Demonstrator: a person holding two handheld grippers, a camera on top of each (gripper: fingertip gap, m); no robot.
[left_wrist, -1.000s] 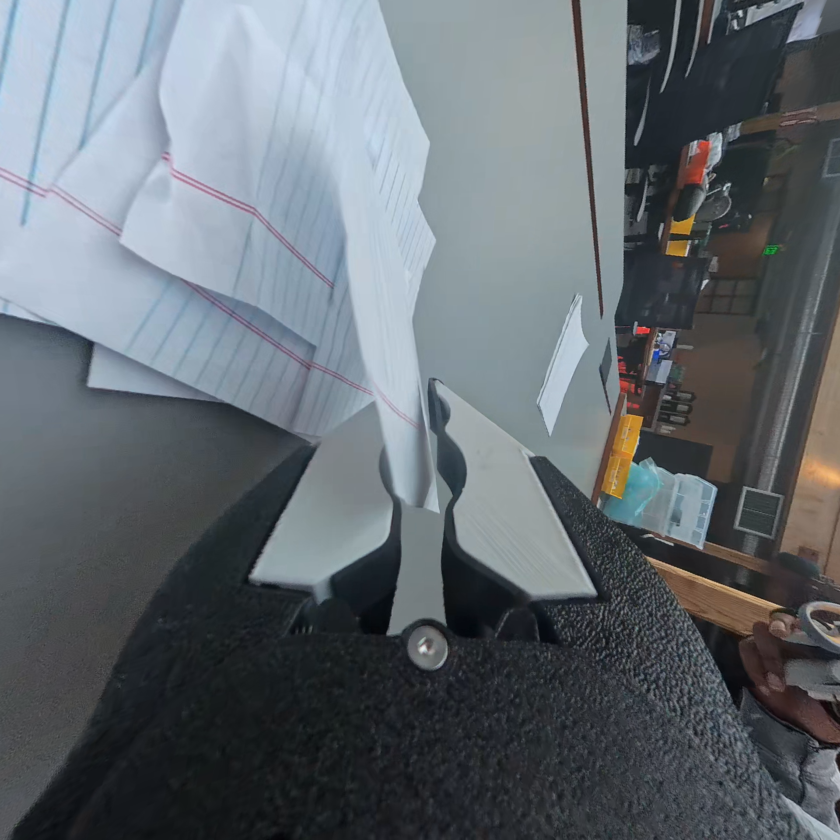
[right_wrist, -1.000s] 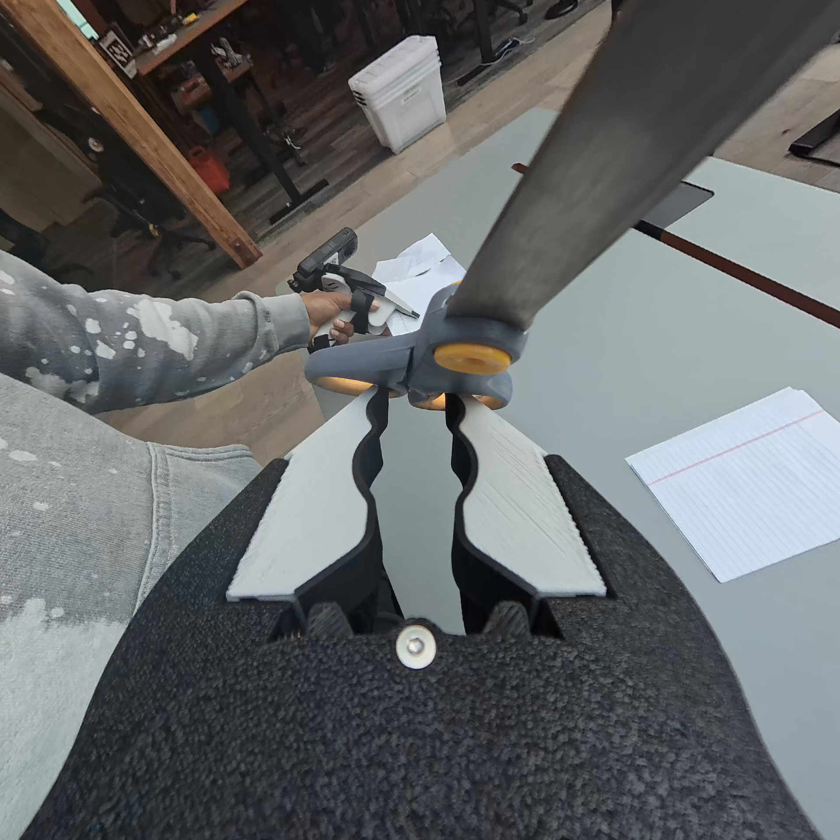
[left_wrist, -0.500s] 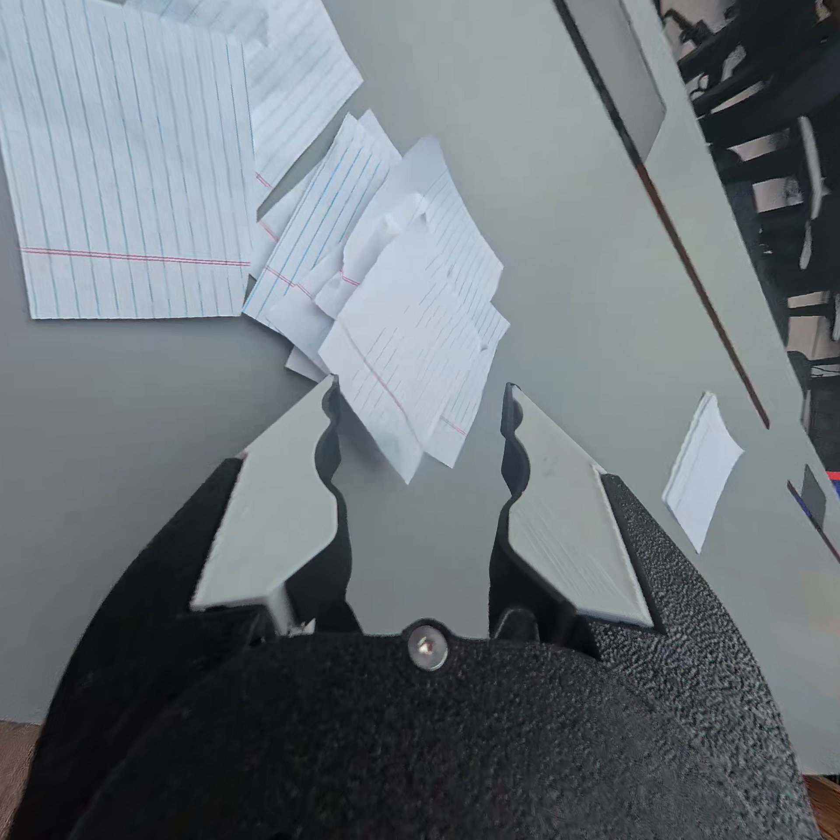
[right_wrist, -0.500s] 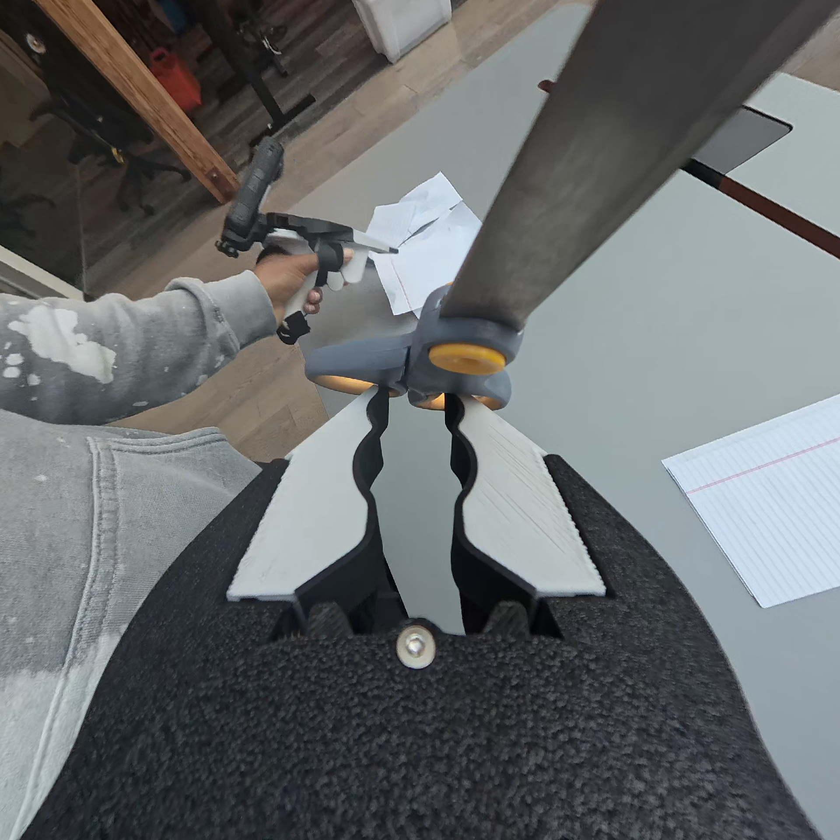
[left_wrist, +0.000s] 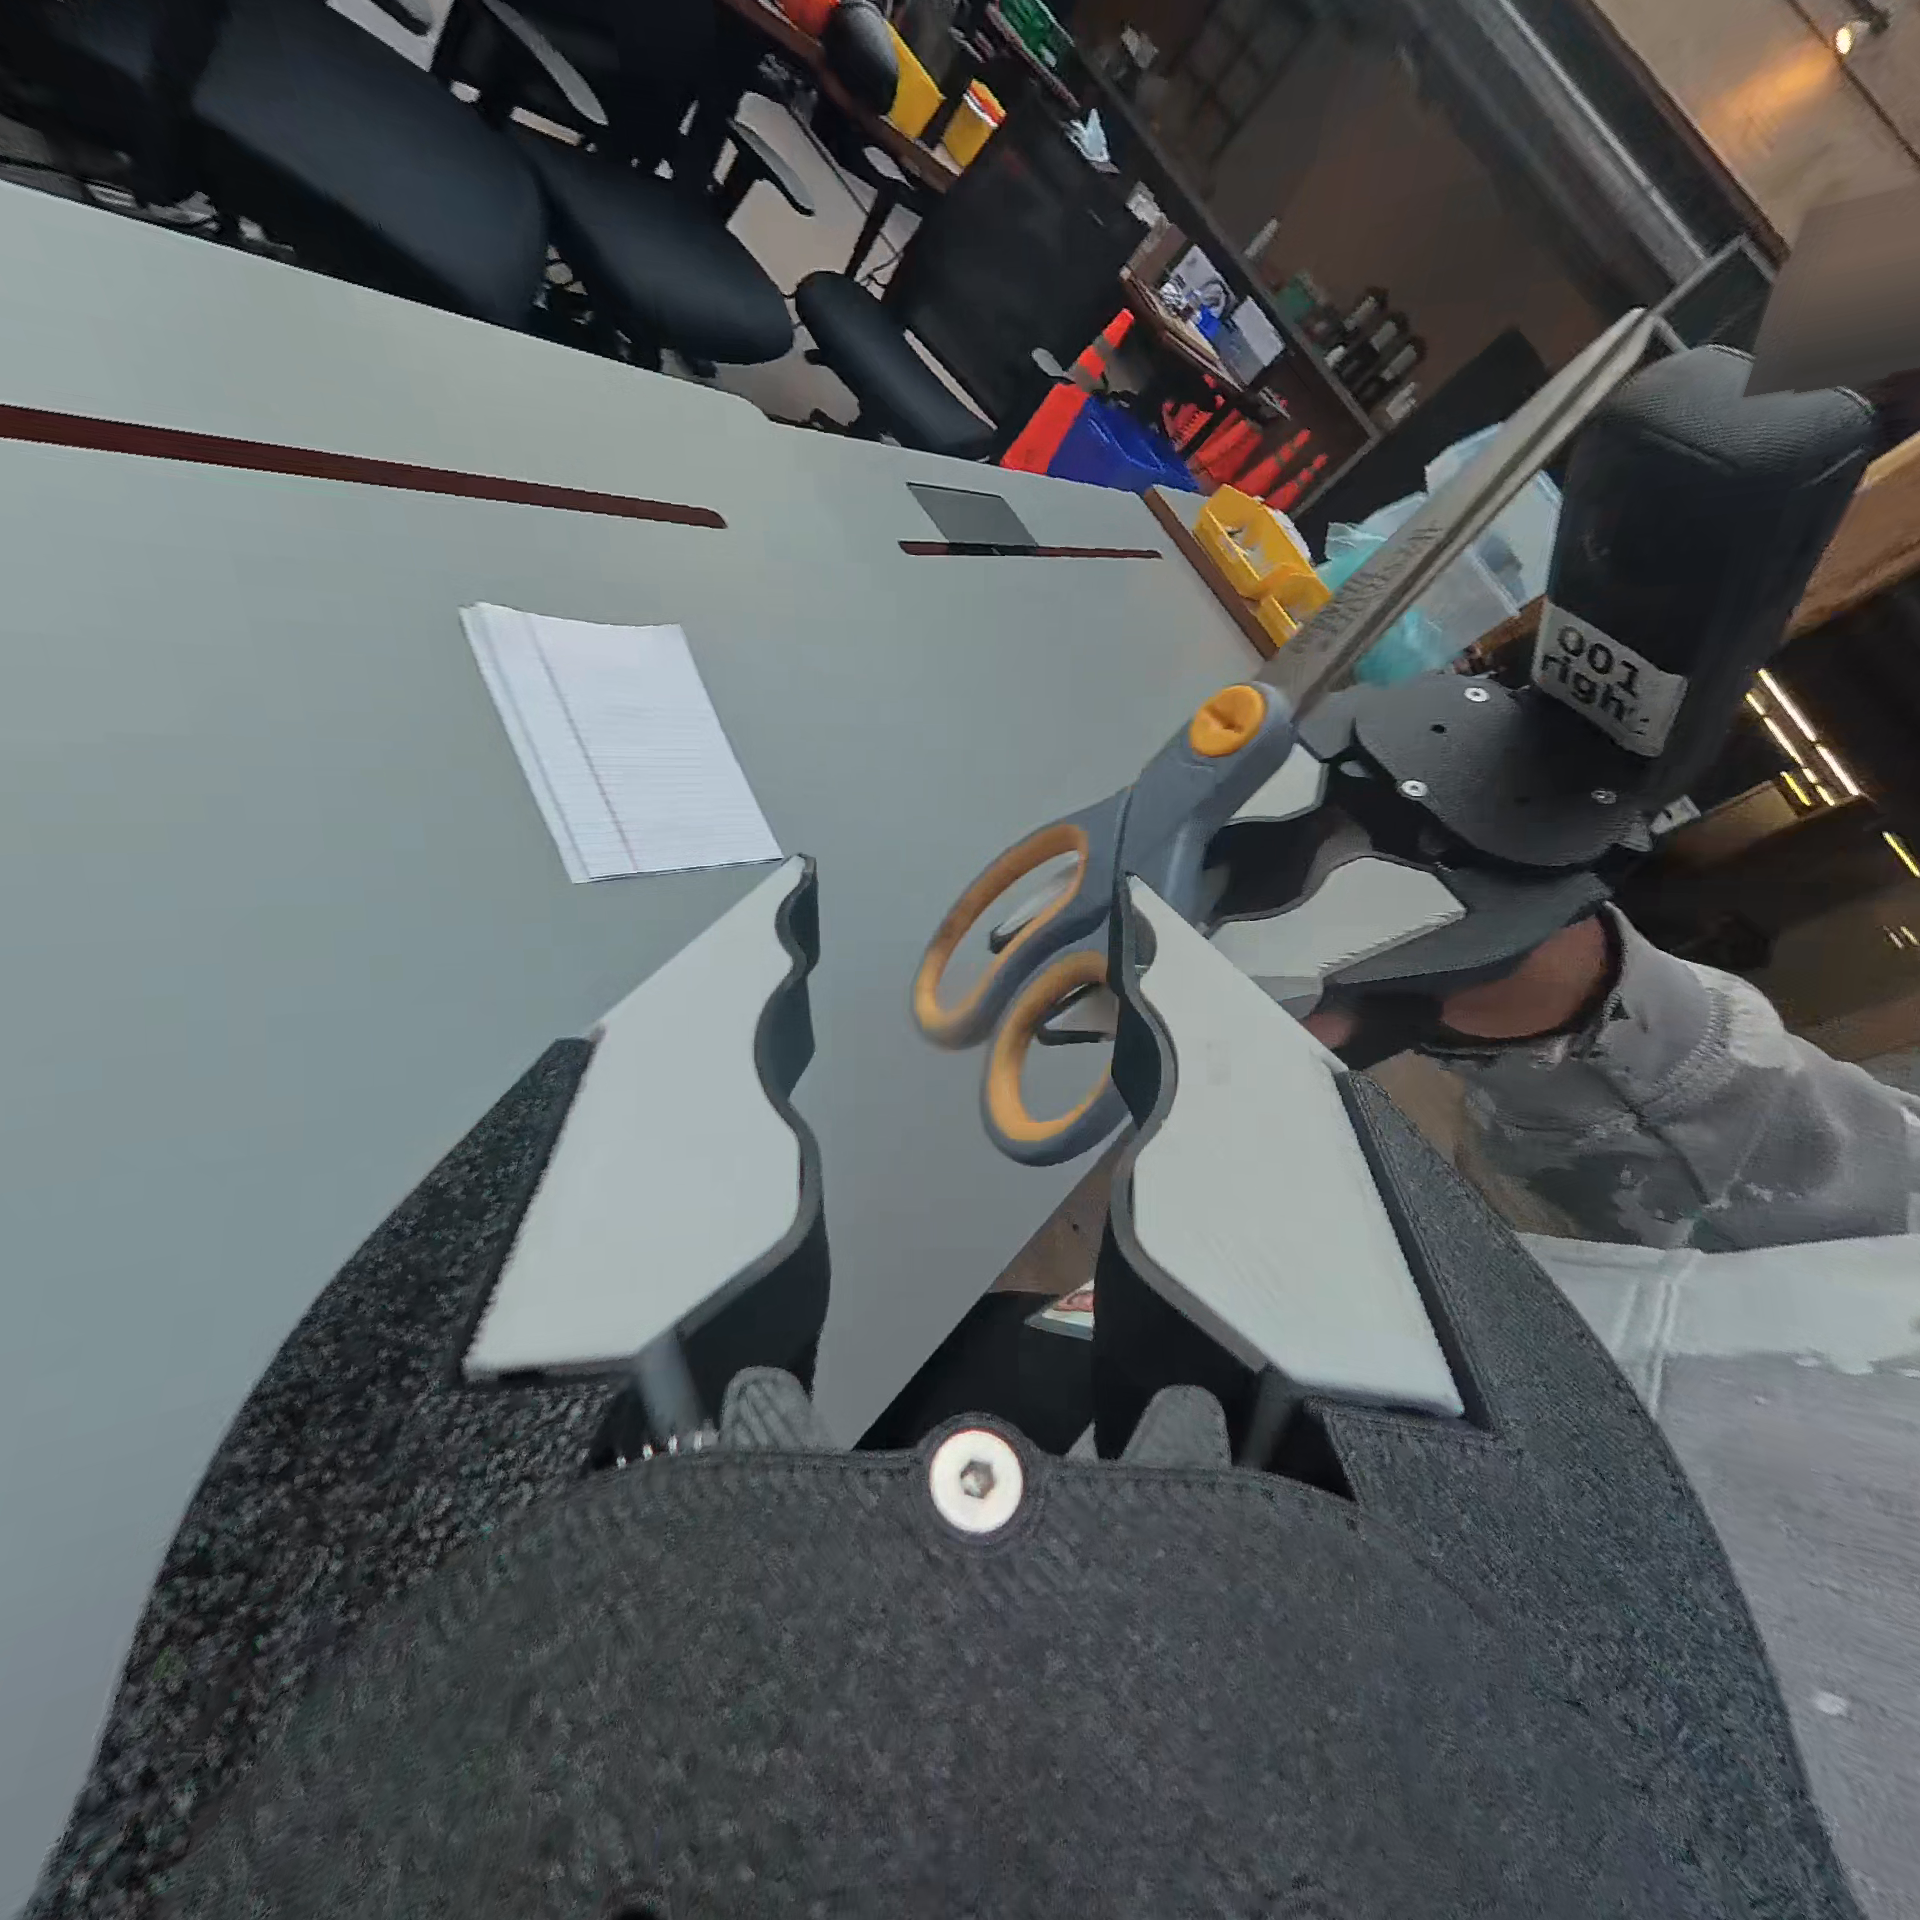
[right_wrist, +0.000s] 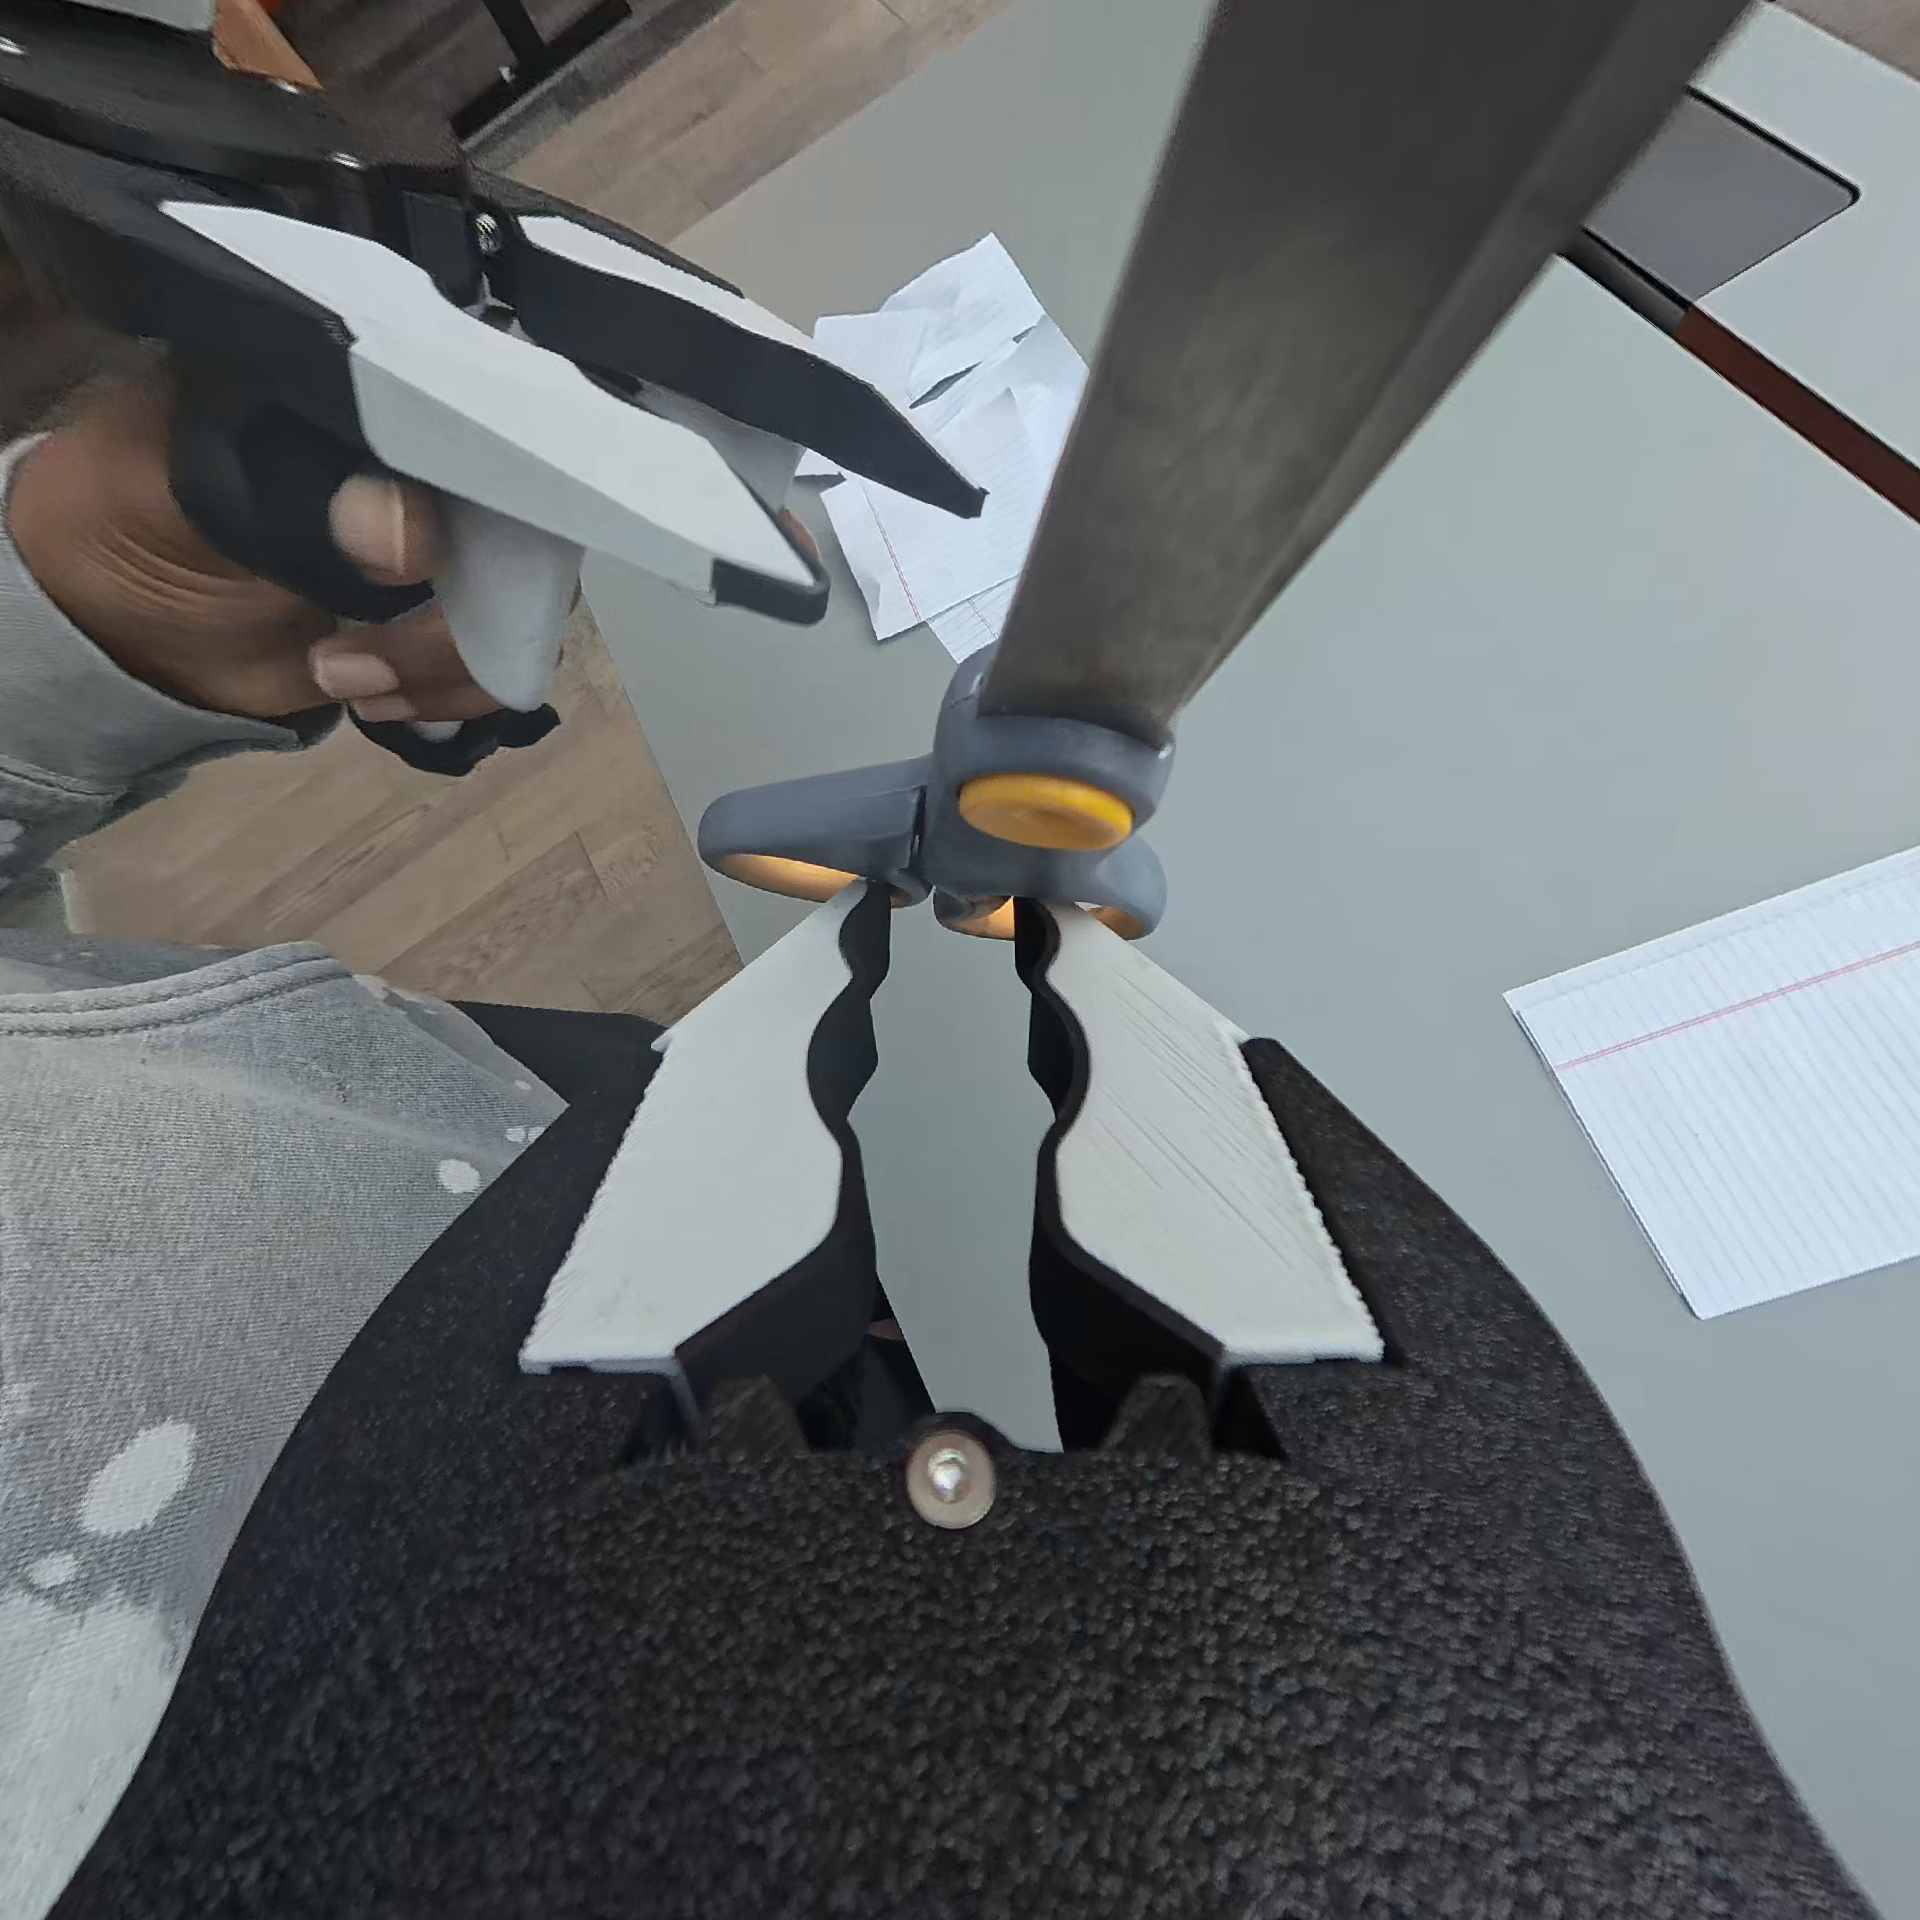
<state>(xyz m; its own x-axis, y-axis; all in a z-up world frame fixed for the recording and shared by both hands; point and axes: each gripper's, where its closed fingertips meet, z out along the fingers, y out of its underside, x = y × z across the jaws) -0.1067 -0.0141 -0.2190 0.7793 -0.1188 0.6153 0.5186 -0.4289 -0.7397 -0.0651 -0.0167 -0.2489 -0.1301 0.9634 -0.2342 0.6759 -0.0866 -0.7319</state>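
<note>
**Left gripper empty and spread beside the scissors the right gripper grips**

At the far left of the grey table (left_wrist: 312, 935) in the left wrist view lies a tidy stack of lined paper (left_wrist: 623, 743), flat, untouched by either tool and well apart from both. The left gripper (left_wrist: 961, 904) hangs over the table's near edge with its fingers spread wide and nothing between them; only bare tabletop shows through the gap. Just right of that gap, the orange-lined handle loops of the scissors (left_wrist: 1039, 997) sit against the inner edge of its right finger (left_wrist: 1247, 1143), partly hidden behind it; whether they touch cannot be told.

Further right, the right gripper (left_wrist: 1262, 862) is clamped on the scissors' handles close below the orange pivot, and the closed blades run up and away to the upper right. A hand in a grey speckled sleeve (left_wrist: 1662, 1091) holds that tool.

The right wrist view agrees: the left gripper (right_wrist: 883, 520) at upper left stands parted and empty, above a loose heap of cut lined scraps (right_wrist: 956, 436) on the table. The right gripper (right_wrist: 951, 909) pinches the grey handles, with the blade rising steeply overhead. At far right lies the paper stack (right_wrist: 1766, 1091), whole.

Judging from this, some paper is already cut into pieces, while the stack remains uncut.
</note>
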